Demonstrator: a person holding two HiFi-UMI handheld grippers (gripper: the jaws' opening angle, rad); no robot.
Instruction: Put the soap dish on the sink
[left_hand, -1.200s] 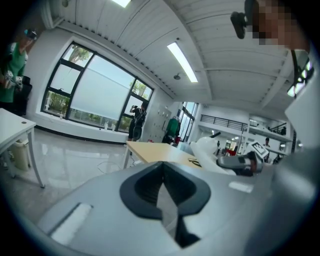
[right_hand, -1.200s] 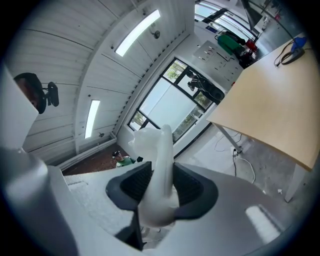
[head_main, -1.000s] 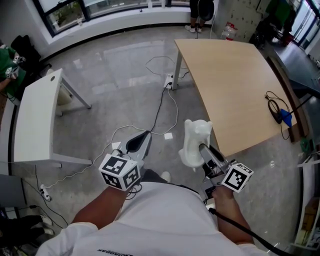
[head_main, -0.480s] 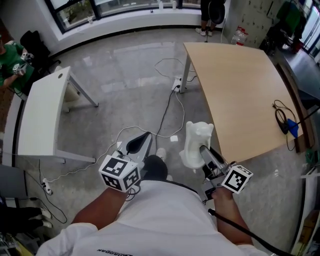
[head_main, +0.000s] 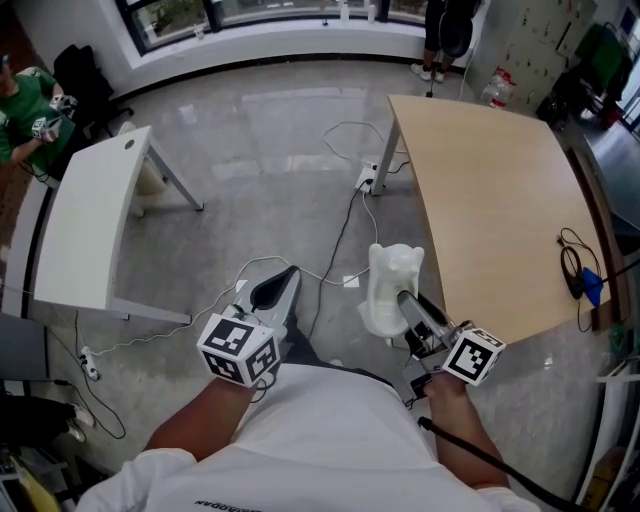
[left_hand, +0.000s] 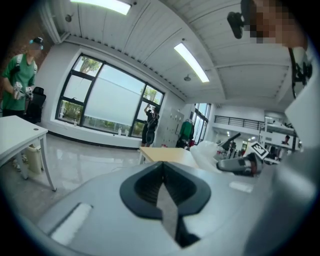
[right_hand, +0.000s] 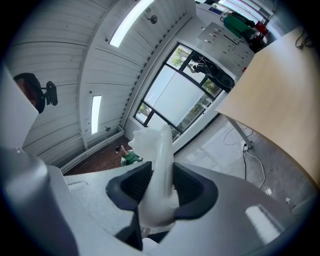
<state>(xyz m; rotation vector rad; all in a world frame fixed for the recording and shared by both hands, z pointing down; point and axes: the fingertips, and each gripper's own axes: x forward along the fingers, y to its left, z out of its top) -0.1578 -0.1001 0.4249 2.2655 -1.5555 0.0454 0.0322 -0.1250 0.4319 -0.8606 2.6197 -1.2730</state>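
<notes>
Table (head_main: 490, 190) shifted right; right tongs (right_hand: 159, 186) grip soap dish (head_main: 388, 285); left tongs (left_hand: 162, 186) closed, empty.

Open floor (head_main: 250, 170) lies ahead between the white desk (head_main: 85, 230) at left and the wooden desk (head_main: 490, 200) at right, crossed only by loose cables (head_main: 340, 228).

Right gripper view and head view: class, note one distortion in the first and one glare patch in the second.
Right gripper view: fisheye bows the lines of the white slatted ceiling, corners go black, and the white translucent soap dish looks soft; head view: window light glares off the glossy grey floor.
</notes>
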